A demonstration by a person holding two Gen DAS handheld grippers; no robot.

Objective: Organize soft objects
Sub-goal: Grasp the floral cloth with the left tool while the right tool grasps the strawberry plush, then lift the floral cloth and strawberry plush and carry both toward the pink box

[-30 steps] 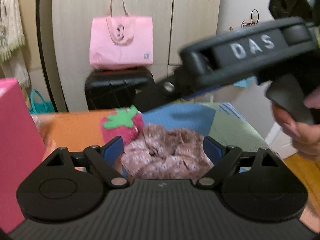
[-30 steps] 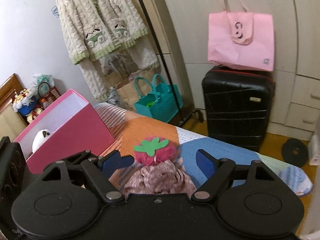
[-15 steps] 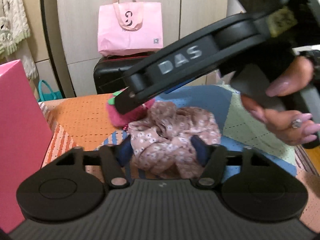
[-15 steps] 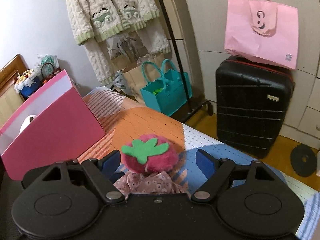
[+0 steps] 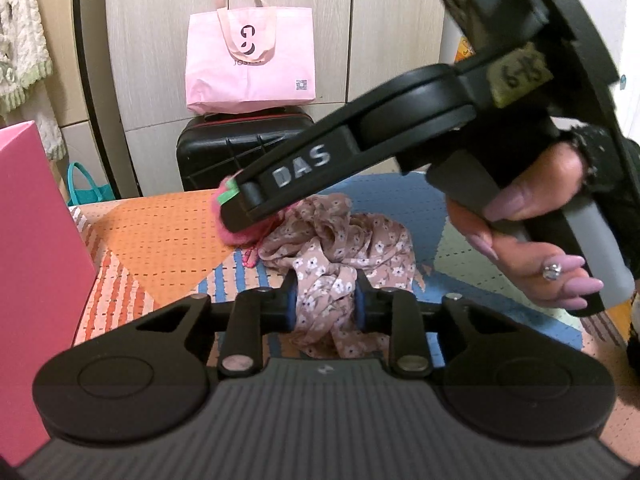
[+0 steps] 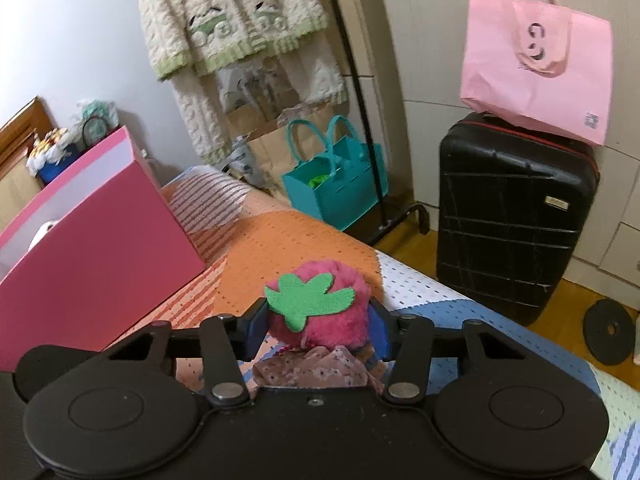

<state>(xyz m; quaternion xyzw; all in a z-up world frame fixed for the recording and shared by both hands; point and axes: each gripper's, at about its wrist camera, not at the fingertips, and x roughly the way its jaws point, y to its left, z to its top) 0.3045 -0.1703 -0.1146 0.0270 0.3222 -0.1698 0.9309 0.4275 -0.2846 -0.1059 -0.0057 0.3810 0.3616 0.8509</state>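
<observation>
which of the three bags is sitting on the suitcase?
The pale pink tote, resting on the black suitcase. The teal bag and brown paper bag stand on the floor.

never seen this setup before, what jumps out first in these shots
The fuzzy pink strawberry plush with its green felt leaf sits between the right gripper jaws, which are closing on it. Just in front, the left gripper is closing its jaws on the crumpled floral fabric lying on the patchwork bedspread. An open pink box stands on the bed's left.
</observation>
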